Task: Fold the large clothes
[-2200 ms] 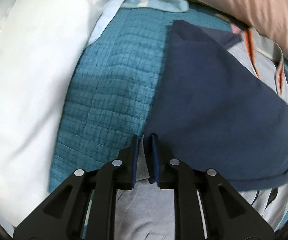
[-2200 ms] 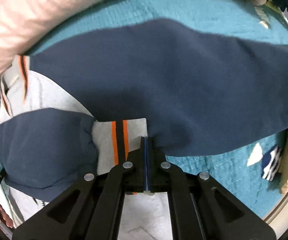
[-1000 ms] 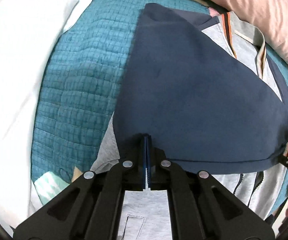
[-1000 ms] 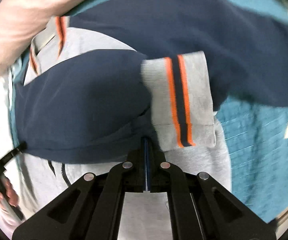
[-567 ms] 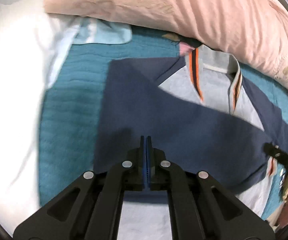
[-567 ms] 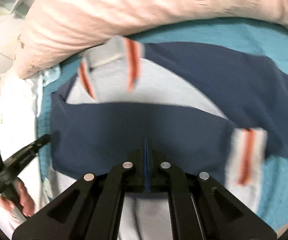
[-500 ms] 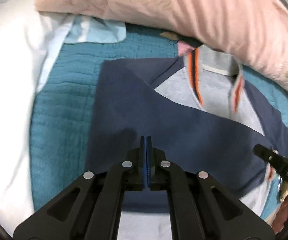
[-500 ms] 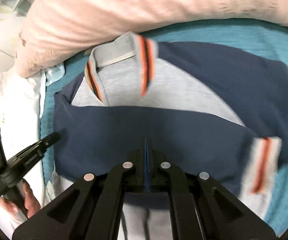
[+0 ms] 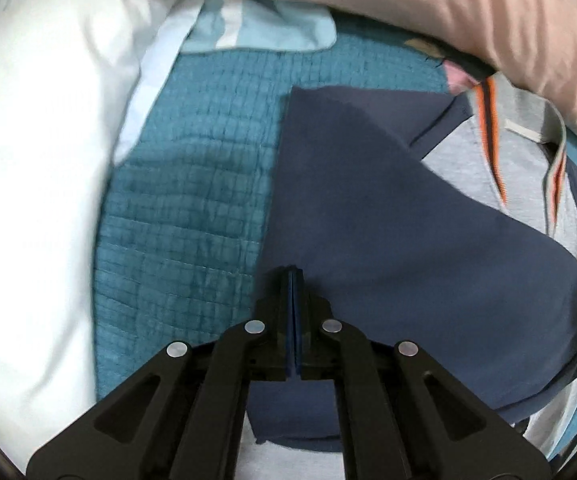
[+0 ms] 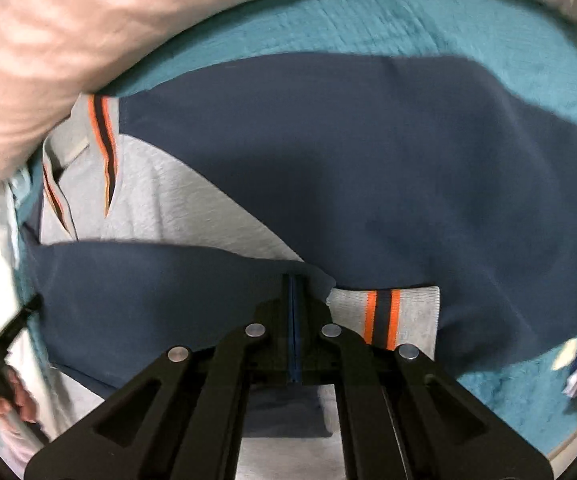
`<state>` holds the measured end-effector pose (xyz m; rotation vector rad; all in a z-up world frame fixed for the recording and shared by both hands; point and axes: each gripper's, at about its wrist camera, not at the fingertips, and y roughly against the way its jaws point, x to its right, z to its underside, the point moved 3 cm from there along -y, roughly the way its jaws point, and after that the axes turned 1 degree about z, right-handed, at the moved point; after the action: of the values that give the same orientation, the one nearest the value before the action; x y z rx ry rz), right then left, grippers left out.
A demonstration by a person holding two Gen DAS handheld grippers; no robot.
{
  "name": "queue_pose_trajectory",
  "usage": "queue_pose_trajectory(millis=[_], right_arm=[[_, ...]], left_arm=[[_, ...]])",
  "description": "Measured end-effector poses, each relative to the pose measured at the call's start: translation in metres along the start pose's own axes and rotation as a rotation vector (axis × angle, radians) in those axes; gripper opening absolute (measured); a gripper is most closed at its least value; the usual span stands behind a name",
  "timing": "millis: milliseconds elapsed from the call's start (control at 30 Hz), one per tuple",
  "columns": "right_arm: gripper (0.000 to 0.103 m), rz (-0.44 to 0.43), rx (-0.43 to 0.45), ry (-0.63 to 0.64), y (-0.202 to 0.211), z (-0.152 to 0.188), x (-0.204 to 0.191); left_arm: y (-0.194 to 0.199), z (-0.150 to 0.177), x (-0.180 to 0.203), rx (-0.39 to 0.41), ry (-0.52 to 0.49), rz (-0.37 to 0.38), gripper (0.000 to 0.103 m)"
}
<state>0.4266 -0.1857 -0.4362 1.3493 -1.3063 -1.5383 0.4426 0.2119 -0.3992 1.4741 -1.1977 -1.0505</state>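
Fingers [image 9: 295, 280] closed above navy sleeve [image 9: 388, 240]

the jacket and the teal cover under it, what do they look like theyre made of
Jacket: looks like soft matte knit, probably cotton-blend fleece or jersey; the grey panels show a heathered texture, and the striped cuff is ribbed knit.
Teal cover: looks like quilted cotton or a similar woven fabric, matte and crinkled, with a stitched grid puckering its surface. The exact fibre of either cannot be told.
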Motion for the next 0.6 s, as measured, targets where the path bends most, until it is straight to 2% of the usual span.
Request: queue_pose_trajectory(millis=[133,233,333,433,500,533,567,600], right_arm=[[0.0,0.109,0.024,0.069,-0.003,0.004,-0.013],[0.0,0.073,0.019,0.043,0.002,0.005,-0.015],[0.0,0.049,0.046,0.055,0.016,0.008,-0.019],[0.005,0.019,0.068,0.081,0.038,0.009,-0.017],[0.009,0.008,0.081,0.106,0.051,0.016,-0.016],[0.015,0.015,0.094,0.116,0.06,0.021,-0.014],[0.04,0.023,0.106,0.122,0.067,0.025,-0.012],[0.07,0.037,0.122,0.125,0.074,0.028,-0.01]], left_arm=[[0.0,-0.003,0.015,-0.003,-0.033,-0.074,0.002],[0.01,-0.003,0.027,-0.005,-0.053,-0.084,0.003],[0.027,0.005,0.04,0.01,-0.069,-0.062,0.003],[0.053,0.019,0.056,0.048,-0.088,-0.058,0.003],[0.072,0.03,0.069,0.077,-0.096,-0.059,0.011],[0.083,0.036,0.077,0.087,-0.099,-0.053,0.025],[0.09,0.039,0.084,0.096,-0.1,-0.048,0.038],[0.101,0.043,0.092,0.117,-0.1,-0.041,0.043]])
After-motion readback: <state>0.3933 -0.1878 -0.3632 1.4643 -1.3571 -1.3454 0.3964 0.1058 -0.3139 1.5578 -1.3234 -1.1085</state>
